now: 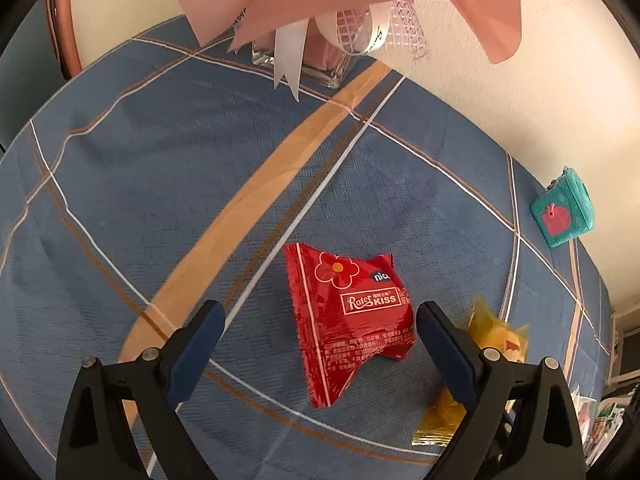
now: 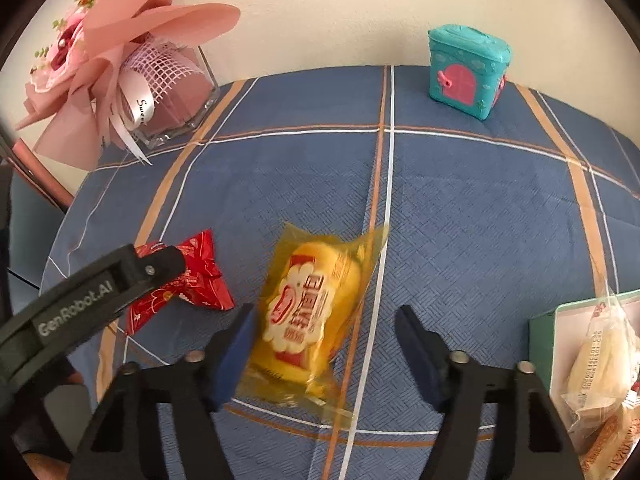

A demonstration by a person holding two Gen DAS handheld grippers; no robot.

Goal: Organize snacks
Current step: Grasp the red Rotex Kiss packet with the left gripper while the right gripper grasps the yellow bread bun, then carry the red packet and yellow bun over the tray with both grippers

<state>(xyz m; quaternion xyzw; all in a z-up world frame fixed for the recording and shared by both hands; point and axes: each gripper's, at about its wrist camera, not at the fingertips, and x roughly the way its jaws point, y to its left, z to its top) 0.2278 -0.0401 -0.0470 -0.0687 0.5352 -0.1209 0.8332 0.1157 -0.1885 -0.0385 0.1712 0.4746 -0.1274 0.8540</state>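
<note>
A red "Rater Kiss" snack pack (image 1: 348,320) lies on the blue checked tablecloth (image 1: 160,200). My left gripper (image 1: 320,312) hangs over it, open, one finger on each side and neither pad touching it. To its right lies a yellow snack pack (image 2: 308,308), partly hidden behind the right finger (image 1: 448,348) in the left wrist view. My right gripper (image 2: 326,312) straddles the yellow pack. Its left pad (image 2: 236,344) is at the wrapper's edge and the right pad stands clear, so it is open. The red pack (image 2: 196,276) shows at left under the left tool's black arm.
A green box (image 2: 542,328) at the right edge holds pale wrapped snacks (image 2: 600,360). A teal toy house (image 2: 468,72) stands at the back right by the wall. At the back left a glass vase (image 2: 176,96) holds a pink bouquet (image 2: 132,28).
</note>
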